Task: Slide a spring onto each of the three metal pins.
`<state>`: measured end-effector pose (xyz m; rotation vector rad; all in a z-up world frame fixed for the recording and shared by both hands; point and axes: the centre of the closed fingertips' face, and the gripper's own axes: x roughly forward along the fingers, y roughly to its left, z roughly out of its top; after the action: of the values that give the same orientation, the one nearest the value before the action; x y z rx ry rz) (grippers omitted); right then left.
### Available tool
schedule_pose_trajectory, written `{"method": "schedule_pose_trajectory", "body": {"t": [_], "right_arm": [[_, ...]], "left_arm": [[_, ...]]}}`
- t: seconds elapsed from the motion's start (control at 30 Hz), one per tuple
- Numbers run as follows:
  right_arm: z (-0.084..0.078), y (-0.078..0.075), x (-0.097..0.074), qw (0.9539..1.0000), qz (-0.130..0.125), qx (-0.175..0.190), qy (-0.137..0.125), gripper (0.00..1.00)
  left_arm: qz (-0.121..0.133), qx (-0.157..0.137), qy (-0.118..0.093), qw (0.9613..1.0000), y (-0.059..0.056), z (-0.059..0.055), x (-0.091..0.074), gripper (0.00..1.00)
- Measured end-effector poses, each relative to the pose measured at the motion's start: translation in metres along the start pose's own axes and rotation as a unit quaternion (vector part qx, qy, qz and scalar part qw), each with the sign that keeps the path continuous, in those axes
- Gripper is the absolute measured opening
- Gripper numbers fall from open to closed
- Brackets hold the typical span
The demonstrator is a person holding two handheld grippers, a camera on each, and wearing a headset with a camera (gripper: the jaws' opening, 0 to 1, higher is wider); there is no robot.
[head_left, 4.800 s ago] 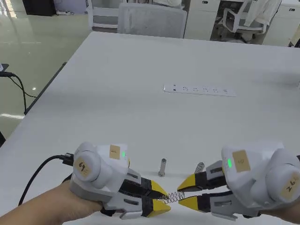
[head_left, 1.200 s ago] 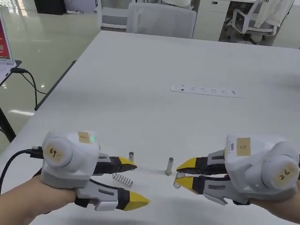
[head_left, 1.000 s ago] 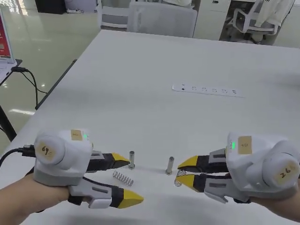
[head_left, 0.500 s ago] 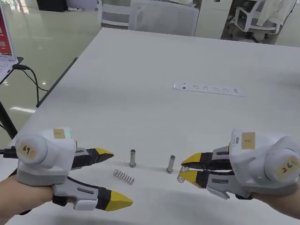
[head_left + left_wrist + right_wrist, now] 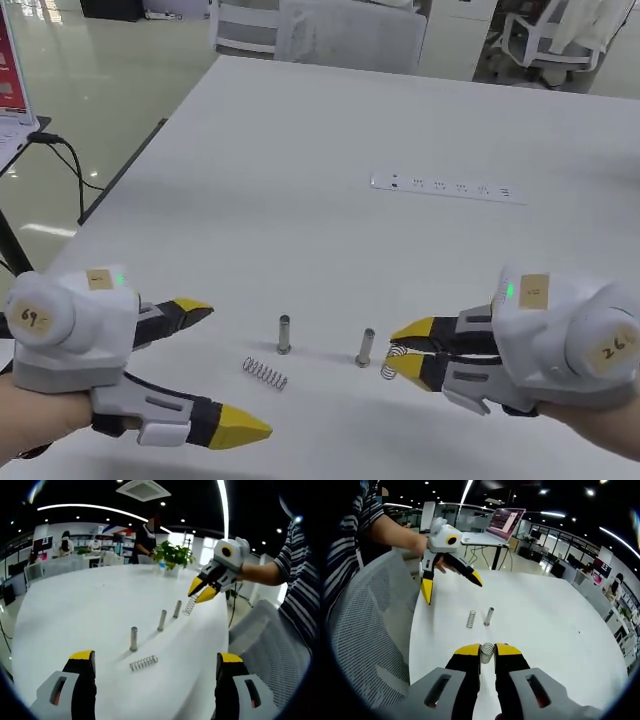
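A spring [image 5: 389, 363] hangs tilted in the narrow jaws of the right gripper [image 5: 407, 348], just beside the middle pin [image 5: 366, 347], as a person at a white tabletop [image 5: 330, 240] works to sleeve springs onto pins. The step in hand appears to be bringing this spring to a pin; the two pins in clear sight in the head view stand bare. The next move calls for turning the spring upright, setting its open end square over a pin's top and lowering it along the shaft without tipping the pin. The left gripper [image 5: 218, 368] hovers low with jaws wide and empty. A loose spring [image 5: 264, 373] lies flat on the tabletop between them, near the left pin [image 5: 284, 334]. The count: three upright pins, in a row in the left gripper view, with the far pin [image 5: 177, 609] close to the gripped spring; and two springs, one gripped, one loose. Whether the far pin carries a spring cannot be told. A power strip [image 5: 447, 187] lies well apart, farther up the tabletop
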<state>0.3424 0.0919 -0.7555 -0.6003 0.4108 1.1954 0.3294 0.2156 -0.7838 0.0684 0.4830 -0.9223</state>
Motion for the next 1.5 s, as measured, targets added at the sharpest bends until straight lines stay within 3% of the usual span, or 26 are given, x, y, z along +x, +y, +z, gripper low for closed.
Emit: {"method": "schedule_pose_trajectory", "body": {"t": [0.8, 1.5], "right_arm": [[0.015, -0.04, 0.017, 0.998, -0.04, 0.048, -0.011, 0.07], [0.006, -0.041, 0.035, 0.998, -0.031, 0.056, 0.004, 0.07]], "left_arm": [[0.009, -0.008, -0.005, 0.9999, 0.003, -0.002, -0.009, 0.98], [0.015, -0.014, -0.005, 0.9998, 0.007, -0.006, -0.011, 0.98]]}}
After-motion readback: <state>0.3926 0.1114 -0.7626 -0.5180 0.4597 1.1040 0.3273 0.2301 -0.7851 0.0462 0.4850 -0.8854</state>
